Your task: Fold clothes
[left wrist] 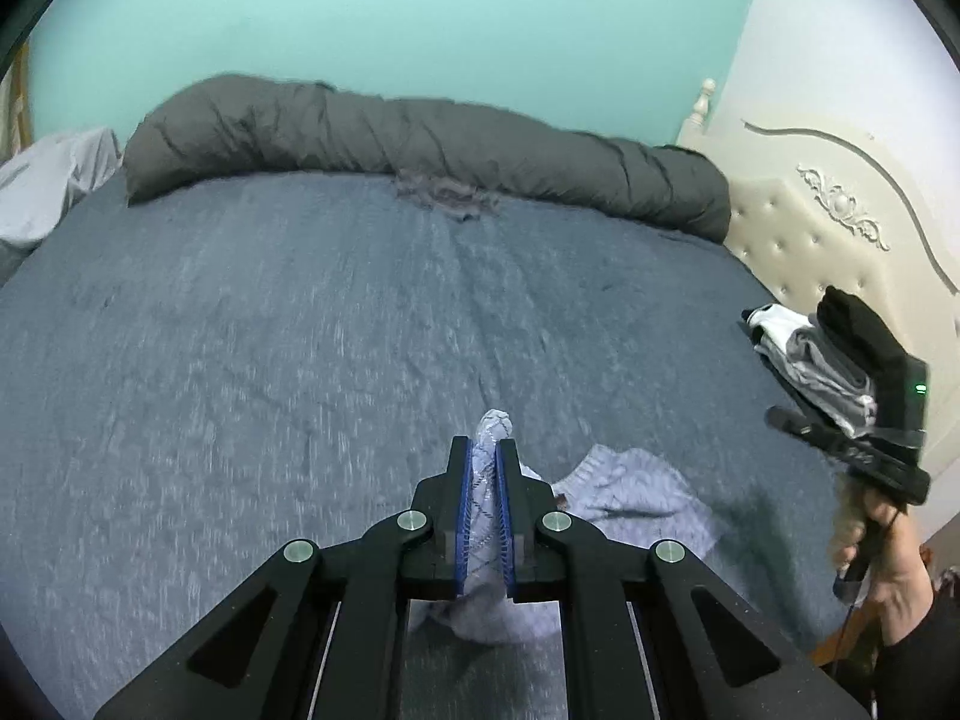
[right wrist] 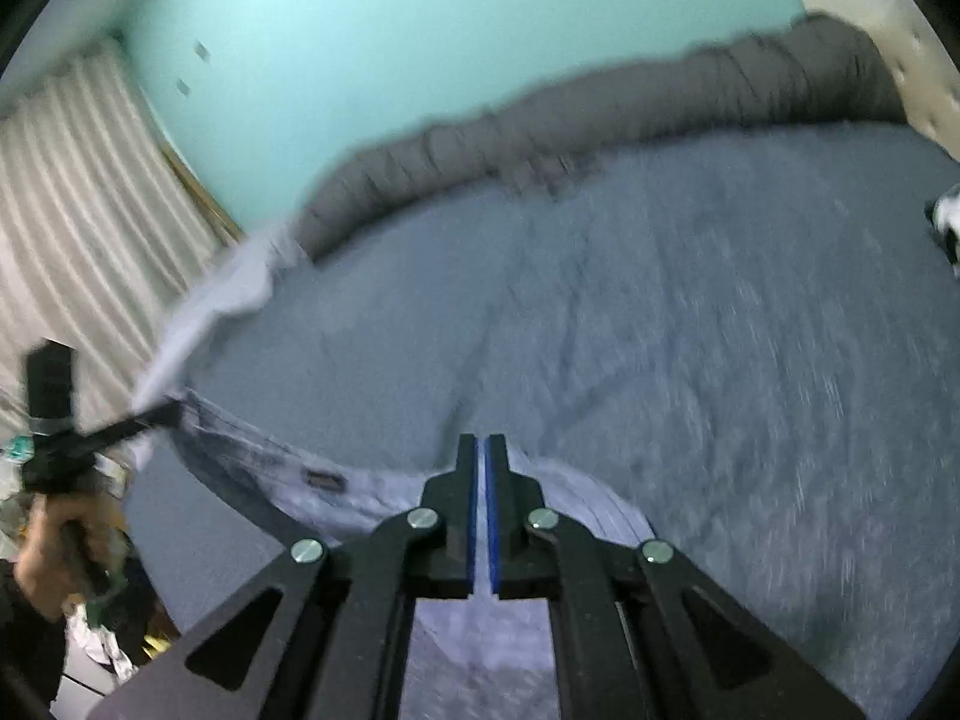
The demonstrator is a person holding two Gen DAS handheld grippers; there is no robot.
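A pale lavender knit sweater (left wrist: 636, 498) lies low over the grey-blue bed (left wrist: 300, 330). My left gripper (left wrist: 485, 450) is shut on a bunched edge of it, with cloth sticking up between the blue pads. In the right wrist view the sweater (right wrist: 360, 492) stretches from my right gripper (right wrist: 482, 450) leftward to the left gripper (right wrist: 162, 414). The right gripper is shut on the sweater's edge, only a thin strip showing between the pads. The right gripper also shows at the right edge of the left wrist view (left wrist: 786, 420), its tips hidden.
A rolled dark grey duvet (left wrist: 420, 144) lies along the far side of the bed. A stack of folded clothes (left wrist: 810, 354) sits at the right by the cream headboard (left wrist: 840, 210). A light grey cloth (left wrist: 48, 180) lies at the far left. Curtains (right wrist: 72, 192) hang at left.
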